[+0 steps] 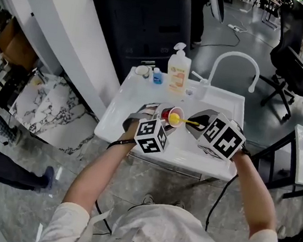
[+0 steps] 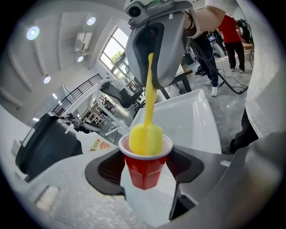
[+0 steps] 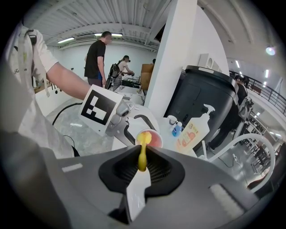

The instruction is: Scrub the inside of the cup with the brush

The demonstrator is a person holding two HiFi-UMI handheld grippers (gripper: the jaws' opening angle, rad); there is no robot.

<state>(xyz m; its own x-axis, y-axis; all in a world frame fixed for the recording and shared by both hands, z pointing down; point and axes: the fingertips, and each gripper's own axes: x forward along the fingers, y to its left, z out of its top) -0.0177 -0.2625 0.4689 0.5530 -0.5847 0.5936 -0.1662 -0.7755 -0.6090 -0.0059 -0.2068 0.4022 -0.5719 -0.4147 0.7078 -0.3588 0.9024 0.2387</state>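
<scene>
A small red cup point(image 2: 145, 167) with a white rim is clamped between the pads of my left gripper point(image 2: 145, 172), held over the white sink point(image 1: 219, 110). A yellow brush point(image 2: 146, 136) has its sponge head inside the cup's mouth. Its thin handle point(image 3: 142, 156) runs back into my right gripper point(image 3: 142, 169), whose jaws are shut on it. In the head view the cup point(image 1: 173, 116) sits between the two marker cubes, with the yellow brush handle point(image 1: 189, 122) reaching to the right gripper point(image 1: 199, 127). The left gripper point(image 1: 160, 116) holds the cup from the left.
A soap pump bottle point(image 1: 178, 71), a small blue bottle point(image 1: 157, 77) and a white cap point(image 1: 142, 70) stand at the sink's back edge. A curved white faucet point(image 1: 236, 65) rises at the back right. A dark bin point(image 1: 142, 22) stands behind; an office chair point(image 1: 292, 59) stands to the right.
</scene>
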